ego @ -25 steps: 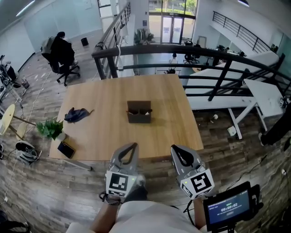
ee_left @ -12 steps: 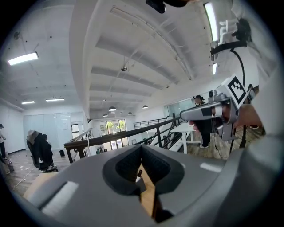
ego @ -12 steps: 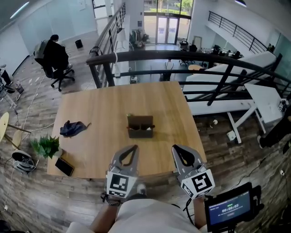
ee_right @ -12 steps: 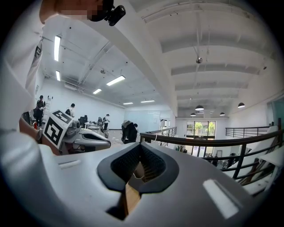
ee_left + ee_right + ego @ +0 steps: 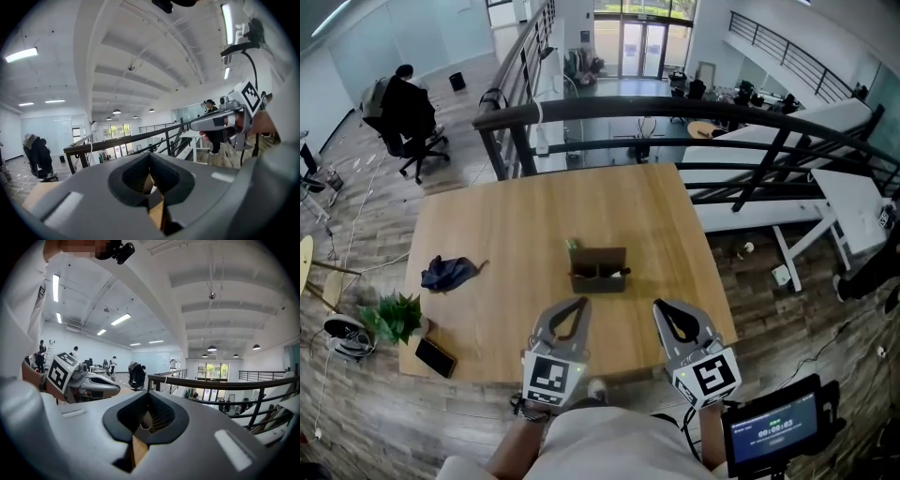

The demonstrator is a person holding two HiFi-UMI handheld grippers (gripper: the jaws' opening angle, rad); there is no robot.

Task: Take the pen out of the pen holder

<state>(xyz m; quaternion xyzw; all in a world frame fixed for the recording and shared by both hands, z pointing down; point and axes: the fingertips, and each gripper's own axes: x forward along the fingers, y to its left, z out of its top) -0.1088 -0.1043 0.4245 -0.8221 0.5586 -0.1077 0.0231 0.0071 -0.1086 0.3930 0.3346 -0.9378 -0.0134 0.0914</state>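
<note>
A brown pen holder (image 5: 598,270) stands in the middle of the wooden table (image 5: 497,225). A greenish pen (image 5: 572,246) sticks up at its left end, and a dark pen (image 5: 623,272) pokes out at its right end. My left gripper (image 5: 579,302) and right gripper (image 5: 659,305) hover side by side over the table's near edge, short of the holder. Both point toward it, shut and empty. In the left gripper view the jaws (image 5: 150,155) are closed, and the right gripper (image 5: 220,120) shows beside them. The right gripper view shows closed jaws (image 5: 147,394) too.
A dark blue cloth (image 5: 448,272) lies on the table's left side. A potted plant (image 5: 391,319) and a phone (image 5: 436,357) sit at the near left corner. A black railing (image 5: 675,112) runs behind the table. White desks (image 5: 853,202) stand right, and a person sits in a chair (image 5: 398,103) far left.
Both grippers and the head view have moved forward toward the table. The grippers' tips now reach over its near edge, and the pen holder sits closer to them.
</note>
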